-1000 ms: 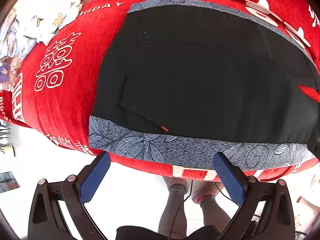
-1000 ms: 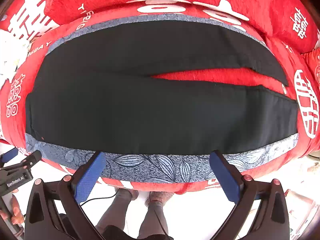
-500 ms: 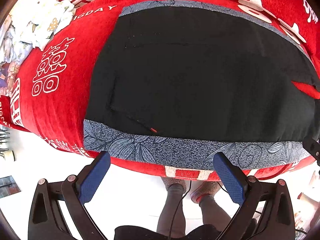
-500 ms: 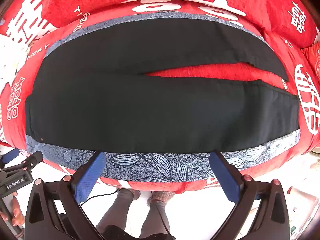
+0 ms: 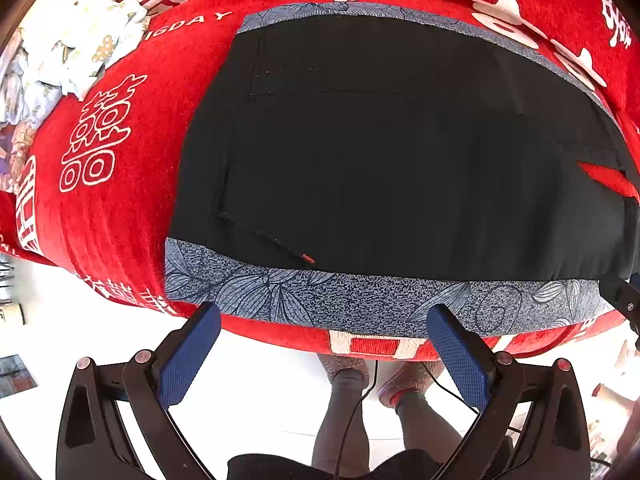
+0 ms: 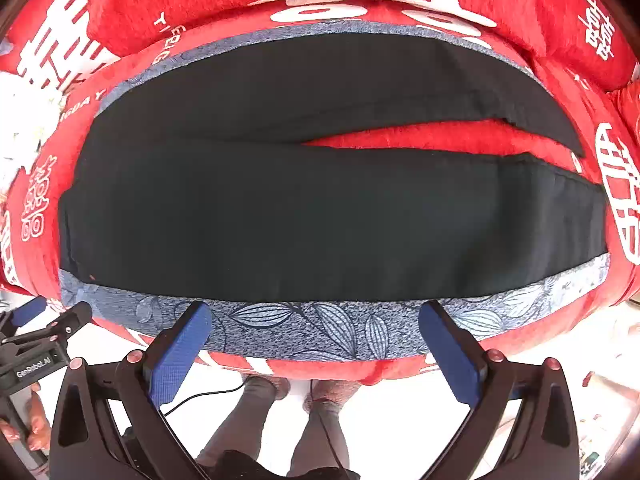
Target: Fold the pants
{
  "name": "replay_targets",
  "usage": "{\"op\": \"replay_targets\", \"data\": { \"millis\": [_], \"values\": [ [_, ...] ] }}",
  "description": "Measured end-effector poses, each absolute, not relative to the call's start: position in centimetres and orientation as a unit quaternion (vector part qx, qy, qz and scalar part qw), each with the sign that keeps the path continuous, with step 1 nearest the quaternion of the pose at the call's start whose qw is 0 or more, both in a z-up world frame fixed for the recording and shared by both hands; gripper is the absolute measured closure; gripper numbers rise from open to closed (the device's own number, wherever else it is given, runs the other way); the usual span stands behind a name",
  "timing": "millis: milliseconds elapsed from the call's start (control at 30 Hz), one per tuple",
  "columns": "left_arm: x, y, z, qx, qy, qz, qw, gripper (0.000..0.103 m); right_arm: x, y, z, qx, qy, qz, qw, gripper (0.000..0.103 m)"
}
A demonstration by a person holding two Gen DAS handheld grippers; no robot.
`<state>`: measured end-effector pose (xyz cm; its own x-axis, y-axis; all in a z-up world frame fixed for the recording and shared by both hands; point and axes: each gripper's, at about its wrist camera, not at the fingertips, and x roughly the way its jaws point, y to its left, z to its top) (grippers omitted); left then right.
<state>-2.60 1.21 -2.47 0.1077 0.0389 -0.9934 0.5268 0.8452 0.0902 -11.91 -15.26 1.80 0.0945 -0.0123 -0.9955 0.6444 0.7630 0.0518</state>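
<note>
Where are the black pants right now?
The black pants lie spread flat on the blue leafy mat over the red blanket, just beyond both open tools.

Ahead of my left fingers, the pants (image 5: 392, 152) run off the right edge, legs unseen. The blue mat (image 6: 304, 332) mostly hides beneath them.

A bed under a red blanket (image 5: 120, 216) with white lettering stands on a glossy white floor (image 5: 260, 396), brightly lit.

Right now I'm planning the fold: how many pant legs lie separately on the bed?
2. The near pant leg lies along the blue leaf-print mat; the far pant leg lies behind, split by red blanket.
</note>
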Motion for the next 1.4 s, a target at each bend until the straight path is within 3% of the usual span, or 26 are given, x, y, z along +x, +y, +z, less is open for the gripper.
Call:
{"op": "replay_targets", "data": {
  "millis": [1000,1200,1267,1333,1400],
  "values": [
    [-1.8,1.5,-1.7,0.199,0.643,-0.19,0.715,0.0,-11.3,-15.1,1.8,0.247,0.631,-0.23,0.699,0.0],
    [-0.7,2.5,-1.0,0.121,0.651,-0.241,0.71,0.0,-11.6,-16.1,2.0,0.3,0.601,-0.2,0.714,0.0],
    [-0.2,3.3,-0.9,0.085,0.658,-0.268,0.699,0.0,-12.6,-17.1,1.7,0.382,0.565,-0.155,0.715,0.004],
    [0.2,4.3,-1.3,0.06,0.664,-0.287,0.688,0.0,-13.9,-17.6,0.7,0.462,0.532,-0.104,0.702,0.025],
    [0.4,5.3,-2.0,0.043,0.67,-0.29,0.682,0.0,-15.7,-17.5,-1.4,0.519,0.515,-0.069,0.678,0.03]
  ]
}}
